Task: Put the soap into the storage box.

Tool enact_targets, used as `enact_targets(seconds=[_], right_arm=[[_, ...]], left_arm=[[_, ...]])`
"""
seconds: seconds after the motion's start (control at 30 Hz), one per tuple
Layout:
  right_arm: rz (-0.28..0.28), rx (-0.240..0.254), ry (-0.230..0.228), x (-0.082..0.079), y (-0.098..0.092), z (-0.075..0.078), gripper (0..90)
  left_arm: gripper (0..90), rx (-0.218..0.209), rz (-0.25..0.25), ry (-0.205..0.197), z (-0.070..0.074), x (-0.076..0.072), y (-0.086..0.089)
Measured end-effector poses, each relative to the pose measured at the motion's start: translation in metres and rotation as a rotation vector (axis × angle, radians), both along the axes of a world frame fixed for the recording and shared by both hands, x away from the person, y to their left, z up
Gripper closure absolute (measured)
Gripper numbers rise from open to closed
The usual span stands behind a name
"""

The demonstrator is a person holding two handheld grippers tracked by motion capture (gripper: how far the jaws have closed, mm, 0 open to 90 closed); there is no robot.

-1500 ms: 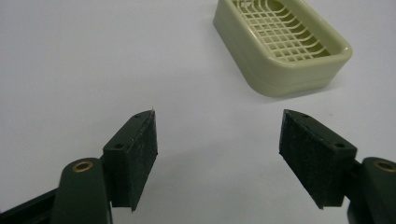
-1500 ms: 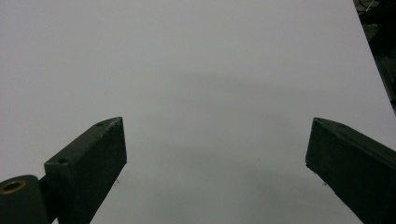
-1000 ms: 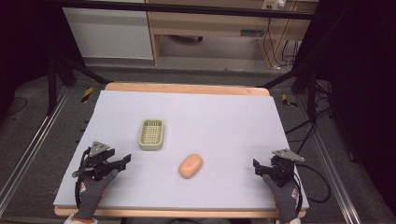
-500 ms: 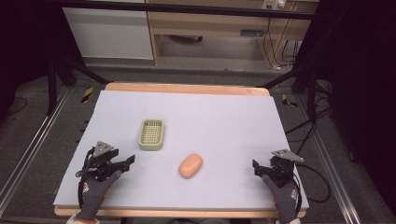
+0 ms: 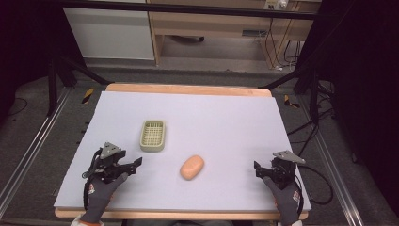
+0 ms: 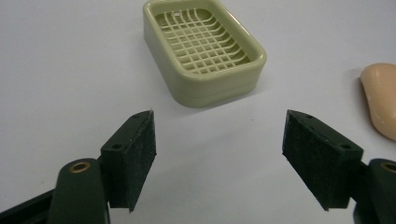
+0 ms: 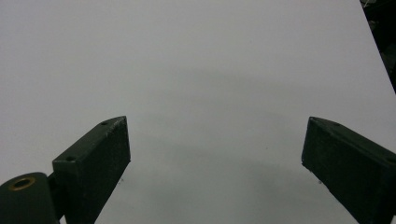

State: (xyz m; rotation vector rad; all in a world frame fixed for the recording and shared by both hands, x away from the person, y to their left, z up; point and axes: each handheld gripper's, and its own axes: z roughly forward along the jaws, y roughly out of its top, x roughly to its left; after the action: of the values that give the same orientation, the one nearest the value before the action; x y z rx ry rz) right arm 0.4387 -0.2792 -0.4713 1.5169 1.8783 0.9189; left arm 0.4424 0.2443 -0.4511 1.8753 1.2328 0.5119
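Two things lie on the bench [image 5: 226, 117]: a pale green soap dish [image 5: 153, 135], empty, grid floor showing, and a peach-coloured soap bar [image 5: 192, 167] lying flat, near the dish on its right and closer to the person, the two apart.

Left gripper [image 5: 132, 165] hovers low at the near left, jaws spread wide, nothing between them. In the left gripper view the dish [image 6: 204, 49] sits ahead of the gap and the soap [image 6: 380, 98] is at the right edge, outside the right jaw. Right gripper [image 5: 258, 168] rests at the near right, jaws also wide apart and empty; the right gripper view has bare bench [image 7: 210, 70] ahead.

Judgement: the step in hand is the left gripper's approach to the soap, probably to set it in the dish. To do it well, swing the gripper rightward until the bar sits centred between the pads, close across its narrow width, not its length, and grip gently, since a rounded bar may squirt out. Keep the jaws low enough to catch the sides.

Against the frame one second back: the left gripper has edged forward and slightly right, toward the soap. Right gripper, dish and soap unchanged.
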Motion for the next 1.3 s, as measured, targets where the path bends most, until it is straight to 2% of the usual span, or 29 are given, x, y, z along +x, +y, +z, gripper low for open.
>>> enact_targets(seconds=[0.1,0.5,0.83,1.0,1.2,1.3], right_arm=[[-0.002,-0.004,-0.001,0.000,0.001,0.000,8.2],[0.001,-0.007,-0.007,0.000,0.002,0.001,8.2],[-0.003,-0.008,-0.007,0.000,0.003,0.001,7.9],[-0.006,0.002,-0.010,-0.001,0.004,0.002,7.8],[0.000,0.002,-0.009,-0.001,0.004,0.003,7.6],[0.000,0.003,-0.009,-0.001,0.005,0.003,7.6]], left_arm=[[24.9,0.019,-0.022,-0.006,0.001,-0.002,-0.009],[23.7,0.028,-0.068,0.006,0.001,-0.003,-0.025],[23.0,0.049,-0.103,0.003,0.007,0.000,-0.039],[22.7,0.049,-0.109,-0.009,0.015,0.005,-0.045],[22.4,0.051,-0.143,-0.021,0.027,0.011,-0.064],[22.3,0.051,-0.149,-0.024,0.029,0.011,-0.068]])
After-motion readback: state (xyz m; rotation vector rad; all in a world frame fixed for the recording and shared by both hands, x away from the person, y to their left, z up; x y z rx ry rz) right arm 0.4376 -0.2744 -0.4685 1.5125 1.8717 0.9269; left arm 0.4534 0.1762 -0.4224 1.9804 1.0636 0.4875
